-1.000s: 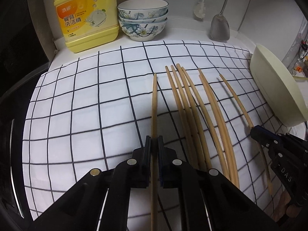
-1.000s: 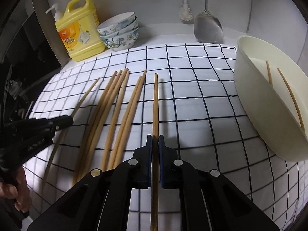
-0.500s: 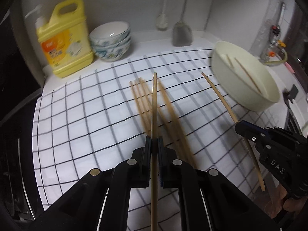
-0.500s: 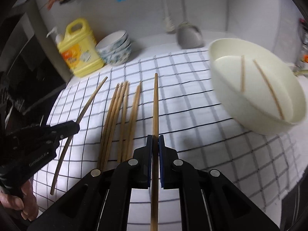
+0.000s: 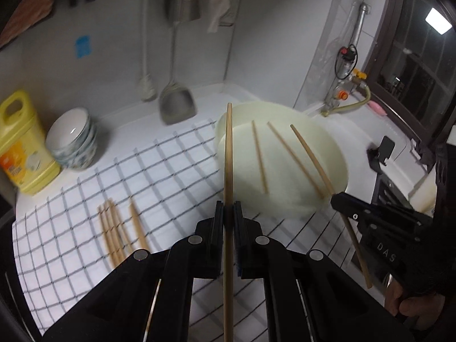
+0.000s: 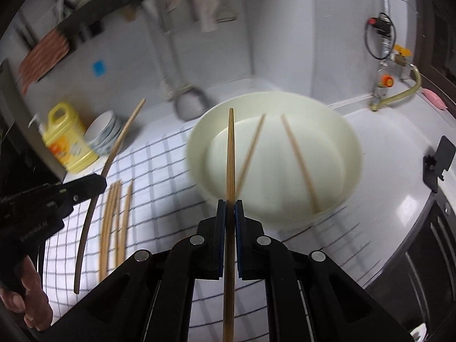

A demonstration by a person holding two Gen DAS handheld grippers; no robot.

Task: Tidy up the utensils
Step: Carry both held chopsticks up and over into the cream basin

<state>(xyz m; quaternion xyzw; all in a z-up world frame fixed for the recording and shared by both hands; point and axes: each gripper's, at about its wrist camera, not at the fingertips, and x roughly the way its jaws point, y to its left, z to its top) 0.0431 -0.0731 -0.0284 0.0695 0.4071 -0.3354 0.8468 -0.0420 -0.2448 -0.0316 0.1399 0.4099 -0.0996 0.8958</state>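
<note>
My left gripper (image 5: 228,209) is shut on a wooden chopstick (image 5: 228,154) held above the checked cloth, its tip at the near rim of the cream bowl (image 5: 336,156). My right gripper (image 6: 230,208) is shut on another chopstick (image 6: 230,154) that points into the cream bowl (image 6: 350,148). Two chopsticks (image 6: 296,156) lie inside the bowl. Several chopsticks (image 5: 116,228) lie on the cloth at the left, also in the right wrist view (image 6: 114,222). The right gripper (image 5: 339,201) shows in the left wrist view; the left gripper (image 6: 99,183) shows in the right wrist view.
A yellow detergent bottle (image 5: 20,148) and stacked patterned bowls (image 5: 74,139) stand at the back left. A metal spatula (image 5: 176,102) and a brush hang on the wall. A gas valve and hose (image 6: 396,85) are at the back right. The counter edge and a dark phone stand (image 6: 436,159) lie right.
Both grippers have lifted and swung right with their chopsticks, from over the cloth to the cream bowl. The loose chopsticks stay on the cloth.
</note>
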